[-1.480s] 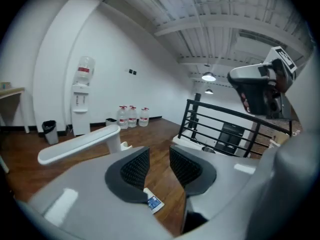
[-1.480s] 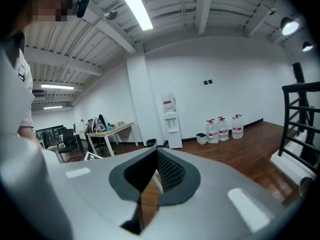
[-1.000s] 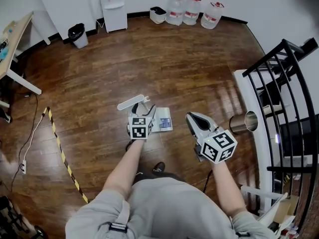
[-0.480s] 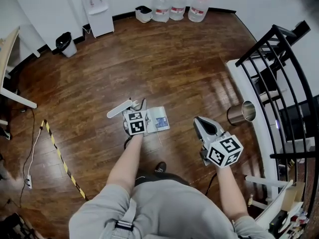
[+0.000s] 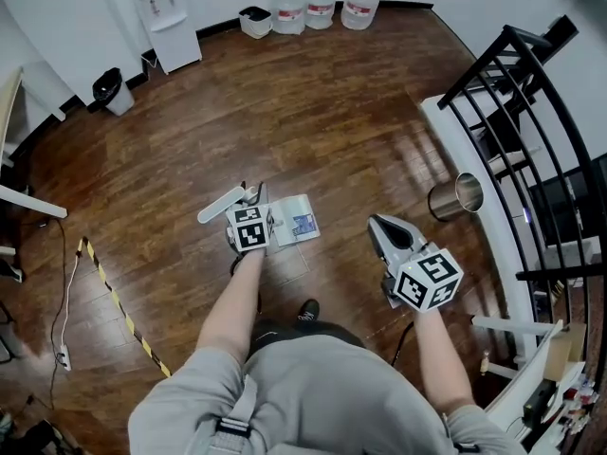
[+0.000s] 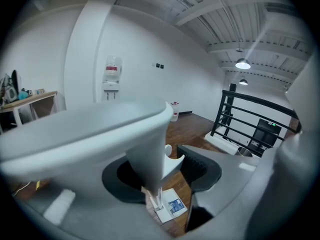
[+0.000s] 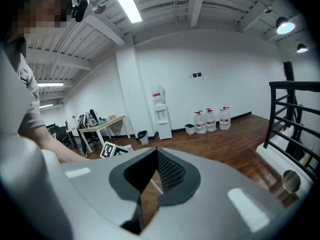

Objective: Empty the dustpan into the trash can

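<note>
On the glossy brown plank floor, just ahead of the person's feet, lies a white plastic dustpan [image 5: 292, 224], its flat scoop holding a pale slip with a blue printed patch. Its long, rounded handle [image 5: 221, 204] slants out to the left. The left gripper [image 5: 252, 205] has just been closing its jaws, and the handle's narrow stem now sits between the dark ribbed pads, which press on it. The right gripper [image 5: 379, 226], grey and smooth-shelled, hangs well to the right with its tips together and nothing between them. A shiny metal can [image 5: 455, 195], round and open-mouthed, stands beside the white curb under the black railing; its inside is too dark to read. A small black trash can [image 5: 109, 91] sits far off by the wall.
</note>
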A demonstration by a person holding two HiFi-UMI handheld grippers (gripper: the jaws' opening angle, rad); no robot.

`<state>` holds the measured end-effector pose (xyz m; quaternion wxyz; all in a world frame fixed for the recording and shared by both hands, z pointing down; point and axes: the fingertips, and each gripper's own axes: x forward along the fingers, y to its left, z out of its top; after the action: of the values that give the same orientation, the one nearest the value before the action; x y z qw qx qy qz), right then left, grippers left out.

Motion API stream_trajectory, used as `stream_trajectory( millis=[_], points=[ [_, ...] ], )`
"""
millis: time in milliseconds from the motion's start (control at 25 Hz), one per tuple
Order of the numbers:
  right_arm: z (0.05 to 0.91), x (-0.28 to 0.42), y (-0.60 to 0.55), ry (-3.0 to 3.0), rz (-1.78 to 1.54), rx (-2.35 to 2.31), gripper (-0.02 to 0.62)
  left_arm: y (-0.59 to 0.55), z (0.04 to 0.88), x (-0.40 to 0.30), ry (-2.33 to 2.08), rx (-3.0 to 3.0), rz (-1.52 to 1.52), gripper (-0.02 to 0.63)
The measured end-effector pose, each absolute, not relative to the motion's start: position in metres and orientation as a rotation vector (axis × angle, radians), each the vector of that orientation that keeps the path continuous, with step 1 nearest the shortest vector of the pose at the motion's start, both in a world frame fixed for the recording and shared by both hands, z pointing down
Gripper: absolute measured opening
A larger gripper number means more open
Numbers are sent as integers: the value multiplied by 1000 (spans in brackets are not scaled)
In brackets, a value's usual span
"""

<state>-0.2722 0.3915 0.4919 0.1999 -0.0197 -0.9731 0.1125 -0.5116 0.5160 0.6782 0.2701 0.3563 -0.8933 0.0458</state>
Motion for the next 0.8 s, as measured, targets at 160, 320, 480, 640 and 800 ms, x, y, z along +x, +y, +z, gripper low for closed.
stream_trajectory(
  millis=[160, 320, 480, 640, 800],
  points=[
    [494, -266, 391, -2722, 330, -33, -2, 505, 661, -505, -2429, 1071, 111, 193],
    [493, -265, 392, -2730, 351, -20, -2, 492, 632, -500, -2446, 1179, 109, 193],
    [486, -267, 396, -2753, 358, 12, -2, 480, 601, -491, -2440, 1313, 124, 193],
    [474, -268, 400, -2789, 361, 95, -2, 465, 561, -475, -2407, 1498, 106, 193],
    [455, -257, 391, -2831, 371, 253, -2, 433, 506, -454, -2342, 1741, 94, 193]
  ],
)
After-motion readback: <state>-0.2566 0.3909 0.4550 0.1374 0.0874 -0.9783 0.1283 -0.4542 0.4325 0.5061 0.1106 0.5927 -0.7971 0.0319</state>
